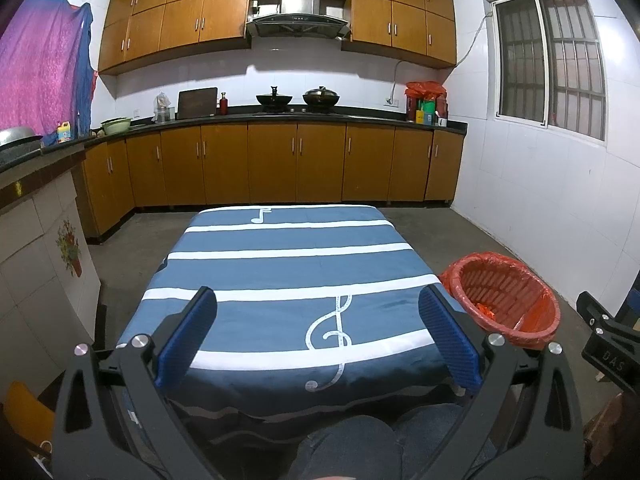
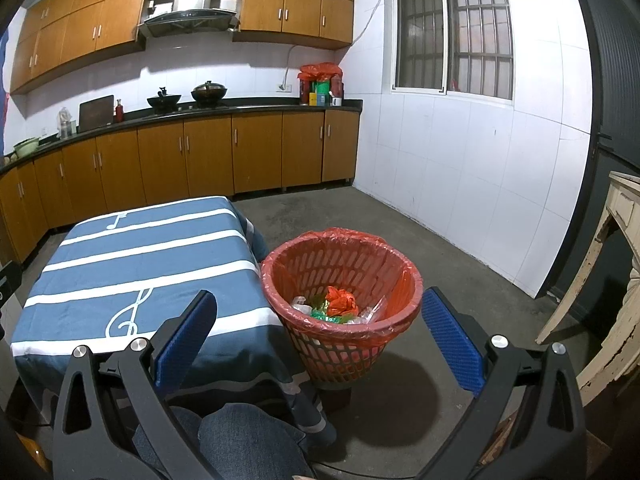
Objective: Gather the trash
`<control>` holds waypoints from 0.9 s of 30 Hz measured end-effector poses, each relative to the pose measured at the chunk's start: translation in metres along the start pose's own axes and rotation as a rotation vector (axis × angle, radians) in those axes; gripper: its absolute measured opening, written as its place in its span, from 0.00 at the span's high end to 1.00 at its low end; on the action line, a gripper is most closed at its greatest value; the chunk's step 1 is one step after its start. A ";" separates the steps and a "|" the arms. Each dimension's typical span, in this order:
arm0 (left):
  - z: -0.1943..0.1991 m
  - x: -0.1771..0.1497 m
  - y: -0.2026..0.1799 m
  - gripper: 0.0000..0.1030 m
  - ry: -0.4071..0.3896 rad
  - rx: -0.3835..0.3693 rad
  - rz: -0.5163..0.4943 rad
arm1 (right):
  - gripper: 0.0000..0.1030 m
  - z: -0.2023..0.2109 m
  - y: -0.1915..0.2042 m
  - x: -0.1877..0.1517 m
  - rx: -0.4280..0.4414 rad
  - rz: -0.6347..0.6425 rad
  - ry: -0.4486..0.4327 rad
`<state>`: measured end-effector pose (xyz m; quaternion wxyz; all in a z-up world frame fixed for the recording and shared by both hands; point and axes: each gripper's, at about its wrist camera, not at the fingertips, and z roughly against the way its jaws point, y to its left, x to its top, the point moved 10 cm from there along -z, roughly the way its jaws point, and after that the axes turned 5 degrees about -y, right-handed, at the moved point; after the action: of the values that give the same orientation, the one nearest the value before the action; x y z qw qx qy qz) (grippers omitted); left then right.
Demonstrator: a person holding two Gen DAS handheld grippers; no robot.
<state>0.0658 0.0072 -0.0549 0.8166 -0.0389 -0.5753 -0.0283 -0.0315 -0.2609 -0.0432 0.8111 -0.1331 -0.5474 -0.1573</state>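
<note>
A red slatted waste basket (image 2: 340, 344) lined with a red bag stands on the floor right of the table; it shows in the left wrist view too, as the basket (image 1: 504, 300). Crumpled trash (image 2: 340, 306) lies inside: a red wad, green and clear wrappers. My right gripper (image 2: 318, 304) hangs open above the basket's near side with nothing between its blue pads. My left gripper (image 1: 318, 300) is open over the blue striped tablecloth (image 1: 288, 264), holding nothing. No loose trash shows on the cloth.
The table (image 2: 132, 256) sits in a kitchen with wooden cabinets (image 1: 272, 164) behind. A person's knees in jeans (image 2: 240, 440) are below the grippers. A worn cream cabinet (image 2: 616, 280) stands at the right. Bare concrete floor (image 2: 420, 240) lies beyond the basket.
</note>
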 end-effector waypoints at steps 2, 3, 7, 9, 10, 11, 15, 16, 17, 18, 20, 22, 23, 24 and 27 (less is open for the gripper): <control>0.000 0.000 0.000 0.04 0.000 0.000 0.000 | 0.02 0.000 0.000 0.000 0.000 0.000 0.001; 0.000 0.000 0.000 0.04 0.000 0.000 0.000 | 0.02 0.001 0.000 0.000 0.000 0.000 0.001; 0.000 0.000 0.000 0.04 0.001 -0.001 0.001 | 0.02 0.000 0.000 0.000 0.000 -0.001 0.002; 0.000 0.000 0.000 0.04 0.000 0.000 0.000 | 0.02 0.000 0.000 0.000 0.000 -0.001 0.002; 0.000 0.000 0.000 0.04 0.001 -0.001 0.000 | 0.02 0.000 0.000 0.000 0.000 -0.001 0.002; 0.000 0.000 -0.001 0.04 0.001 0.000 0.000 | 0.02 0.000 0.000 0.000 0.000 -0.001 0.002; 0.000 -0.001 -0.001 0.04 0.001 0.000 0.000 | 0.02 0.000 -0.001 0.000 0.000 -0.001 0.002; 0.000 -0.001 -0.001 0.04 0.002 0.000 -0.001 | 0.02 0.000 0.000 0.000 0.000 -0.001 0.002; 0.000 -0.001 -0.001 0.04 0.002 0.000 0.000 | 0.02 0.000 -0.001 0.000 0.001 -0.001 0.002; 0.000 -0.001 -0.001 0.04 0.001 0.000 0.000 | 0.02 -0.001 -0.001 0.000 0.000 -0.001 0.002; 0.000 -0.001 -0.001 0.04 0.002 0.000 0.001 | 0.02 0.000 -0.001 0.000 0.001 -0.001 0.002; 0.000 -0.001 -0.001 0.04 0.003 -0.001 0.000 | 0.02 0.000 -0.001 0.000 0.000 -0.002 0.002; 0.000 -0.001 -0.001 0.04 0.003 -0.002 0.000 | 0.02 0.000 -0.001 0.000 0.000 -0.002 0.002; 0.000 -0.001 -0.001 0.04 0.004 -0.002 0.000 | 0.02 0.000 -0.001 0.000 0.000 -0.002 0.003; -0.001 -0.003 -0.002 0.04 0.004 -0.003 -0.001 | 0.02 0.000 -0.001 0.000 0.000 -0.002 0.004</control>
<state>0.0651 0.0048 -0.0581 0.8176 -0.0396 -0.5736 -0.0296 -0.0320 -0.2615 -0.0432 0.8119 -0.1324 -0.5460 -0.1584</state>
